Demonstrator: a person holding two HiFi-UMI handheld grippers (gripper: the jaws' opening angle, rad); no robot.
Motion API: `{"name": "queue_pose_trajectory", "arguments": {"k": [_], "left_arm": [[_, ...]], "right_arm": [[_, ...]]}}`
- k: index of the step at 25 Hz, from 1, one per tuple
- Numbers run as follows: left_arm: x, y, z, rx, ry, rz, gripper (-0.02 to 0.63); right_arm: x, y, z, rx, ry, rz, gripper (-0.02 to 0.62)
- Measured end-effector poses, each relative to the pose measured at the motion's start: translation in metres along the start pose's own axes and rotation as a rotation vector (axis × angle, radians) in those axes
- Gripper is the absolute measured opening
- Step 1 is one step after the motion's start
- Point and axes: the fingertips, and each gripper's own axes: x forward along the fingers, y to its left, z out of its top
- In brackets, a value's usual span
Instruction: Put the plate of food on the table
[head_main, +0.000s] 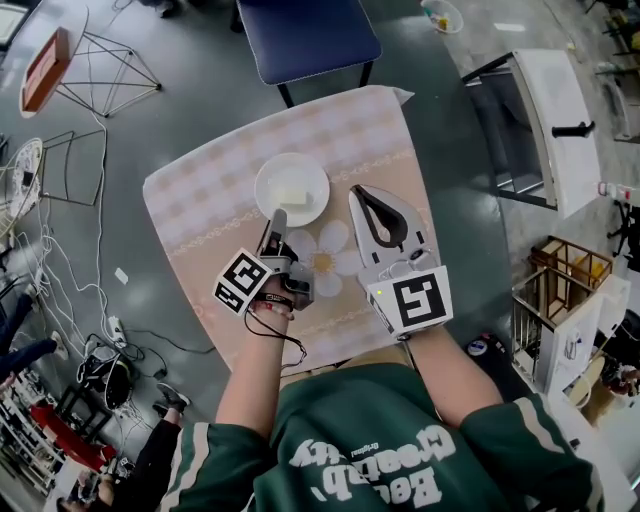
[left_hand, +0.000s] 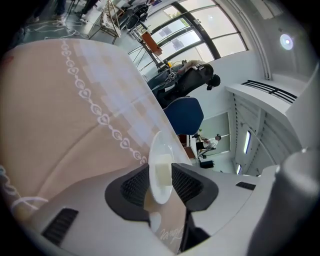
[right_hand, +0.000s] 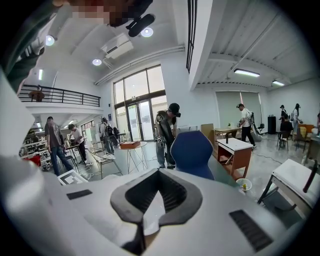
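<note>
A white plate (head_main: 270, 186) with a pale block of food (head_main: 293, 196) rests on the table (head_main: 200, 220), which wears a beige patterned cloth. My left gripper (head_main: 275, 222) sits at the plate's near rim. In the left gripper view the plate (left_hand: 161, 147) and food (left_hand: 162, 170) show in the gap of my left gripper (left_hand: 161, 184), whose jaws stand apart, open. My right gripper (head_main: 360, 192) hovers just right of the plate over a flower print, tips together, empty. My right gripper (right_hand: 160, 175) points out across the room.
A blue chair (head_main: 308, 35) stands at the table's far side and shows again as the chair (right_hand: 192, 152). A white cabinet (head_main: 545, 125) and a wooden box (head_main: 565, 270) are on the right, wire-frame stools (head_main: 105, 65) and cables on the left. Several people stand in the room.
</note>
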Motion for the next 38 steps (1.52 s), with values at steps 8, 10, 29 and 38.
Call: {"name": "queue_pose_trajectory", "arguments": {"k": [8,10,29,38], "left_arm": [[-0.013,0.007,-0.005,-0.024,0.012,0.008,0.137],[-0.018,0.01,-0.006,-0.02,0.009,0.017,0.137],[-0.057,-0.002,0.0,-0.012,-0.066,-0.027,0.181],[-0.08,-0.048,0.002,0.038,-0.116,-0.18,0.027]], "right_arm": [[0.002,0.008,0.006,0.0,-0.012,0.004,0.014],[0.001,0.013,0.008,-0.004,-0.016,0.011,0.014],[-0.026,0.039,0.023,-0.023,-0.063,0.046,0.014],[-0.044,0.042,0.031,-0.041,-0.085,0.066,0.014]]}}
